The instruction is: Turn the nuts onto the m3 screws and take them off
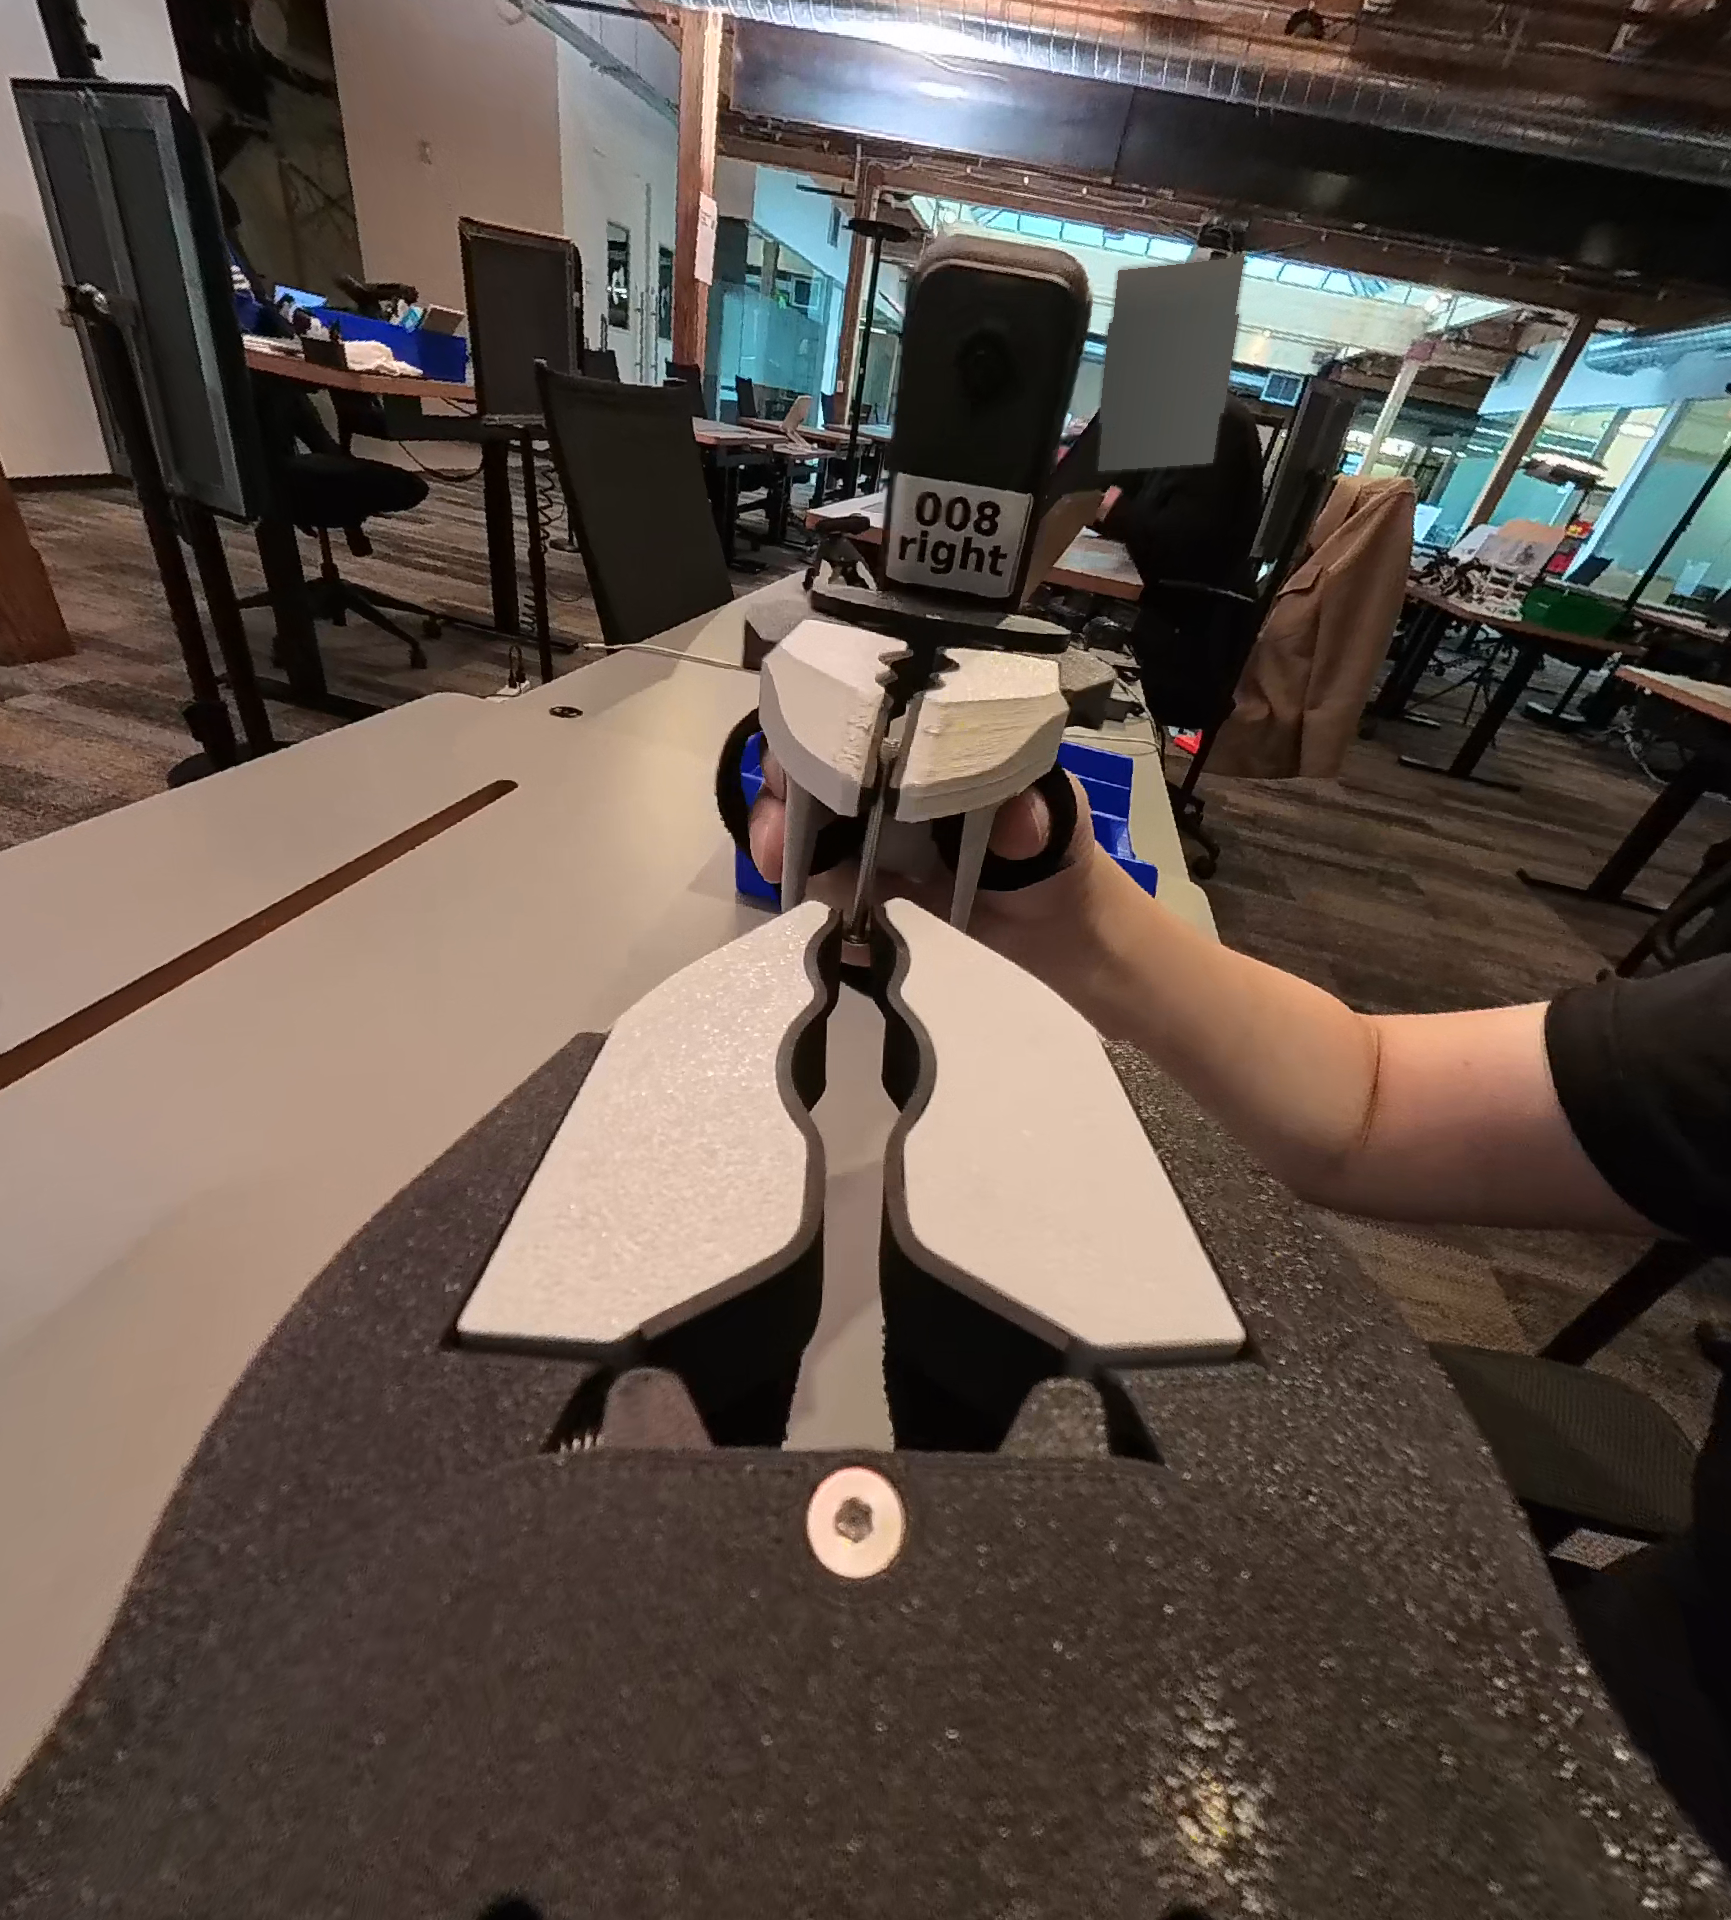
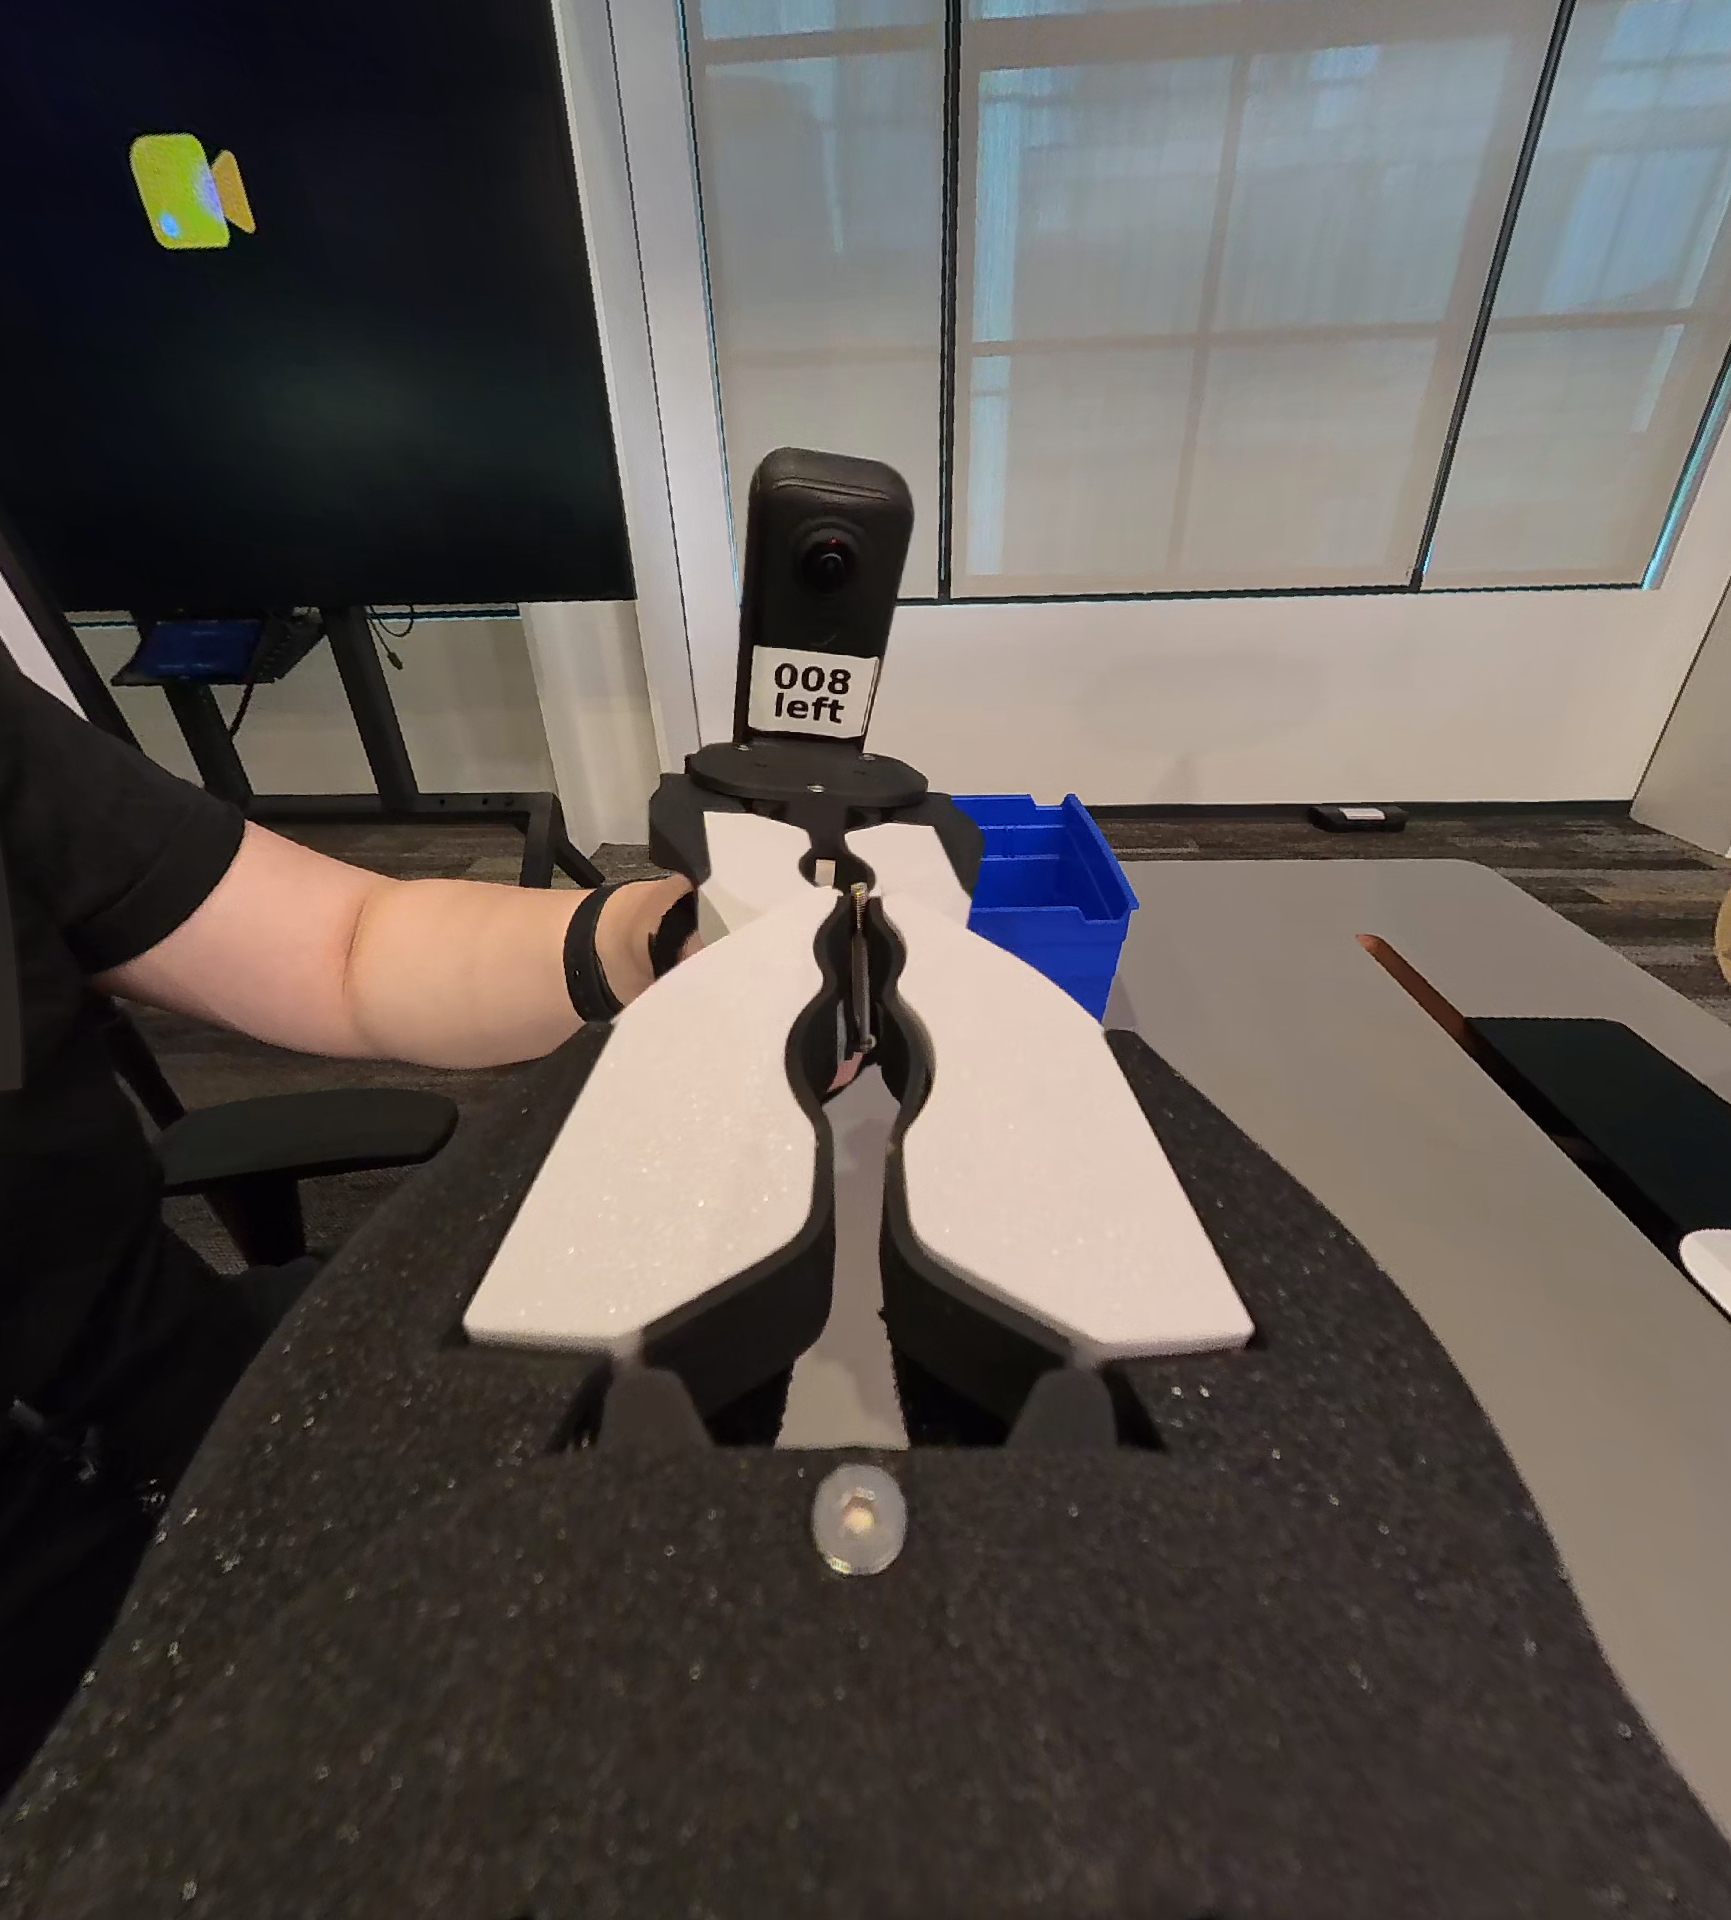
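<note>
My two grippers meet tip to tip above the grey table (image 1: 217,1091). In the left wrist view my left gripper (image 1: 856,923) is shut on a small nut (image 1: 854,951) pinched at its fingertips. A long thin m3 screw (image 1: 882,790) runs from that nut back into my right gripper (image 1: 882,883), which faces me. In the right wrist view my right gripper (image 2: 857,920) is shut on the screw (image 2: 859,971), which lies along the gap between its fingers. The screw's far end reaches the left gripper (image 2: 830,873). The nut is too small to make out there.
A blue bin (image 1: 1100,800) stands on the table behind the grippers, also in the right wrist view (image 2: 1037,904). The table (image 2: 1412,1091) has a long slot (image 1: 248,925). A large dark screen (image 2: 269,364) and office chairs stand nearby. The grippers are tip to tip, or close to it.
</note>
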Demonstrator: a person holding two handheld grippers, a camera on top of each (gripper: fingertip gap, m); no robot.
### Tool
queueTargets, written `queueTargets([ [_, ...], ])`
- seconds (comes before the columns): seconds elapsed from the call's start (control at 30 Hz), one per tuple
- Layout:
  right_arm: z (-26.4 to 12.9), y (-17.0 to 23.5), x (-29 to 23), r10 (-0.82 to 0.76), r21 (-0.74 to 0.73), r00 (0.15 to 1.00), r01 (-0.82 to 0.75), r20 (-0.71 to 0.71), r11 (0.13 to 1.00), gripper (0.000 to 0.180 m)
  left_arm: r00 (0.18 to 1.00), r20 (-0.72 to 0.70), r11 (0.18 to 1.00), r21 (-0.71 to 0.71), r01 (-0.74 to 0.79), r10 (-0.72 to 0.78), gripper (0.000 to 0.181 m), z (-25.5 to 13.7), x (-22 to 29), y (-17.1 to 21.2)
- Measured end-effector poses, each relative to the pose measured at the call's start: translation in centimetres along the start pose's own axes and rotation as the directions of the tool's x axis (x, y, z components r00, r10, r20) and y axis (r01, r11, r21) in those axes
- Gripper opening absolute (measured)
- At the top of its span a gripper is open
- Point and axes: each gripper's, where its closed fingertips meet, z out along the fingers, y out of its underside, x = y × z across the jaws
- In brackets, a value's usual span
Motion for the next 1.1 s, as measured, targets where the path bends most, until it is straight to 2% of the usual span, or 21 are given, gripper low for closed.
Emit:
queueTargets([
  [0.23,0.2,0.1,0.1,0.010,0.002,1.000,-0.010,-0.007,1.000,0.002,0.996,-0.038,0.996,0.027,0.087,-0.086,0.004,-0.3,-0.1,0.0],
  [0.53,0.6,0.1,0.1,0.018,0.002,1.000,-0.018,-0.017,1.000,0.002,0.998,-0.019,0.998,0.007,0.060,-0.060,0.004,-0.7,-0.3,0.0],
  [0.63,0.7,0.3,0.1,0.019,-0.032,0.999,-0.020,-0.033,0.999,0.002,0.995,-0.037,0.996,-0.010,0.093,-0.093,0.004,-0.7,-0.2,0.2],
  [0.83,0.5,0.0,1.1,0.186,-0.012,0.980,-0.187,-0.076,0.982,0.002,0.942,-0.110,0.949,-0.048,0.313,-0.316,0.004,-0.4,-0.5,-0.2],
  [1.1,-0.7,-0.8,1.5,0.267,0.023,0.960,-0.266,-0.084,0.964,0.002,0.940,-0.101,0.945,-0.074,0.319,-0.325,0.004,0.8,-0.5,-0.9],
])
